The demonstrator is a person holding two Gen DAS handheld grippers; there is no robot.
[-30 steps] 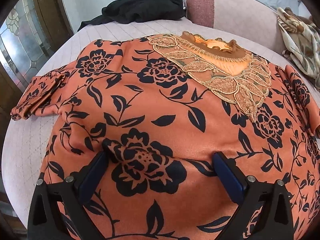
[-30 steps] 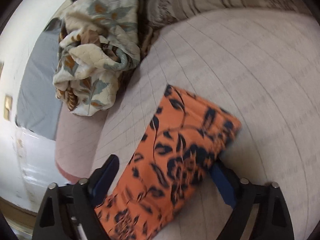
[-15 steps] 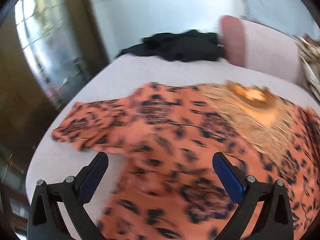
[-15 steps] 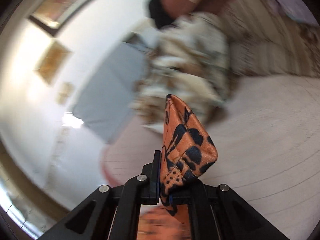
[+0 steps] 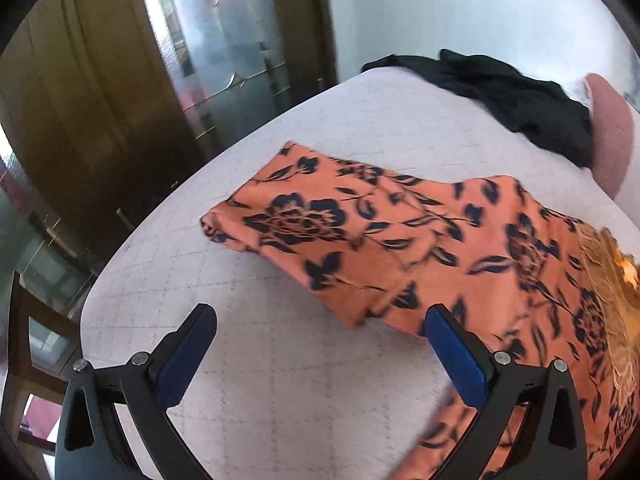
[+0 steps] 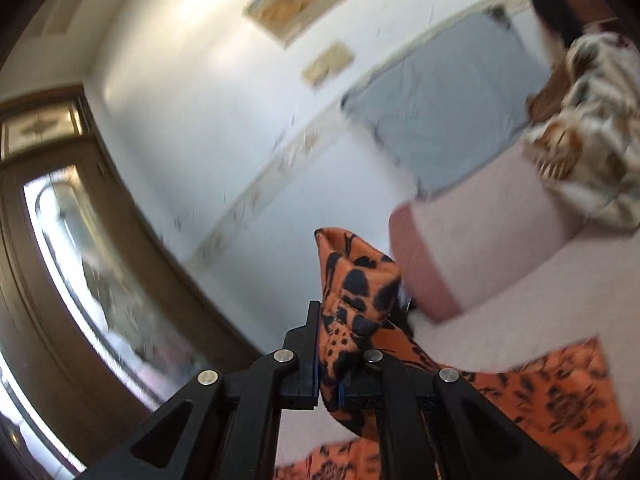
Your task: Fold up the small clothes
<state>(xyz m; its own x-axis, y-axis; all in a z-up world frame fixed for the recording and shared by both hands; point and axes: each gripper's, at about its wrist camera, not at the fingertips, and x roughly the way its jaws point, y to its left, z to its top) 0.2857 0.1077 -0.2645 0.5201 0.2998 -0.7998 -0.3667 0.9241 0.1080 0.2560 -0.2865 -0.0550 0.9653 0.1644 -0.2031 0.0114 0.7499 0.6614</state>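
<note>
Clenched in my right hand-held gripper (image 6: pixel 329 364) is a bunched fold of the orange floral blouse (image 6: pixel 356 288), the pinched cloth standing up above the jaws while the rest trails down to the pale quilted bed (image 6: pixel 520 304) below and to the right. Beyond that gripper's right side a cream floral garment (image 6: pixel 592 152) is heaped against the pink bolster (image 6: pixel 472 240). My left hand-held gripper (image 5: pixel 320 352) hangs released, its blue pads (image 5: pixel 456 356) wide apart over bare quilt, gripping nothing. Just ahead of it lies the blouse's sleeve (image 5: pixel 296 216), spread flat and reaching leftward, with the body of the blouse running past the right finger. Farther ahead, a black garment (image 5: pixel 512 96) lies at the bed's far edge.
</note>
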